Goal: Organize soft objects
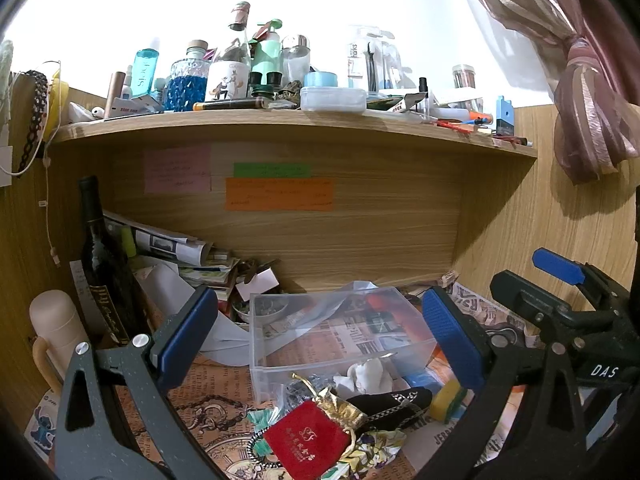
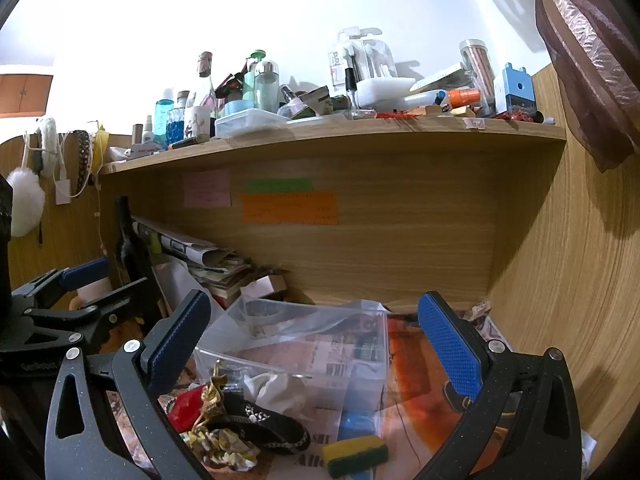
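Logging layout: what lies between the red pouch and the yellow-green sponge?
In the right wrist view, a black patterned pouch lies between the red pouch and the sponge, beside crumpled wrappers.

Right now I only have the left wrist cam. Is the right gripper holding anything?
Observer: No. The right gripper is open, with nothing between its fingers.
Operator: The sponge is half hidden behind my finger. Is it free?
Observer: Yes. The sponge lies flat, yellow side up, apart from the clear box.
Operator: Anything soft outside my frame?
Observer: A white puff hangs on the wall, left of the shelf.
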